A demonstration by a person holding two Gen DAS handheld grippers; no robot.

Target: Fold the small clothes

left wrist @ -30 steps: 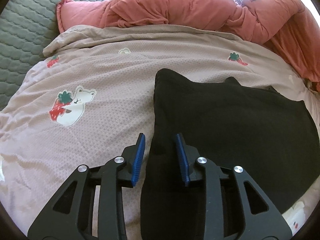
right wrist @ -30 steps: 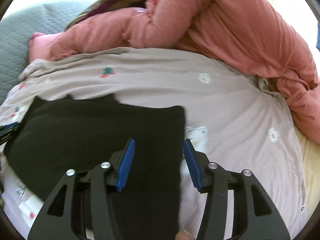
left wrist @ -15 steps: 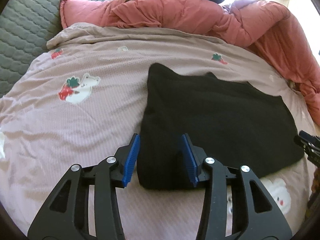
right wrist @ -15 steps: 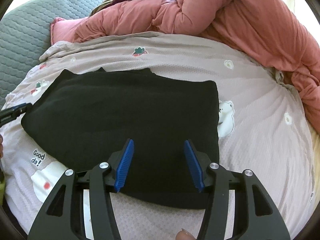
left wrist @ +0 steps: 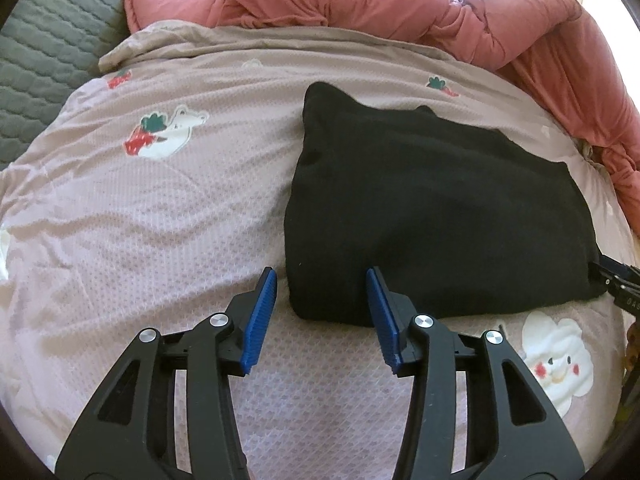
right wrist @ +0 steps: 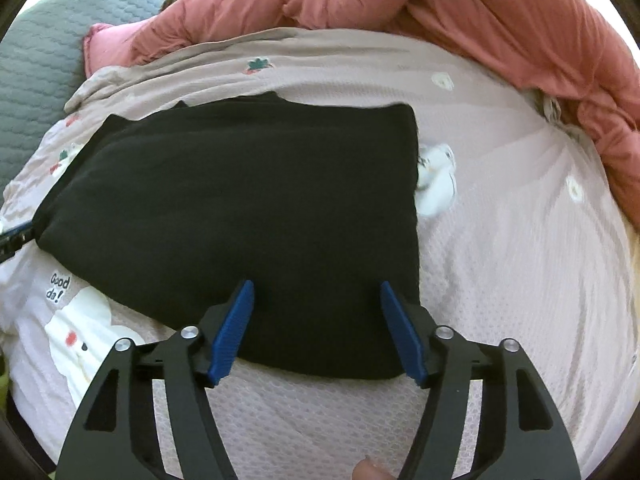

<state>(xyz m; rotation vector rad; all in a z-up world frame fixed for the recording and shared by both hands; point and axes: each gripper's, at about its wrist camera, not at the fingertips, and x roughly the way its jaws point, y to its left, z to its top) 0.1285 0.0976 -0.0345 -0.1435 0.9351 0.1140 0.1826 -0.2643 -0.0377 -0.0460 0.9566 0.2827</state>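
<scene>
A black garment lies folded flat on the pink printed bedsheet. It also shows in the right wrist view. My left gripper is open and empty, its jaws straddling the garment's near left corner just above it. My right gripper is open and empty, its jaws over the garment's near right corner. The right gripper's tip shows at the right edge of the left wrist view, and the left gripper's tip shows at the left edge of the right wrist view.
A bunched salmon-red duvet runs along the far and right sides of the bed, also in the right wrist view. A grey quilted headboard stands at the far left.
Both grippers have drawn back from over the garment toward its near edge and opened wider. The garment lies flat and let go.
</scene>
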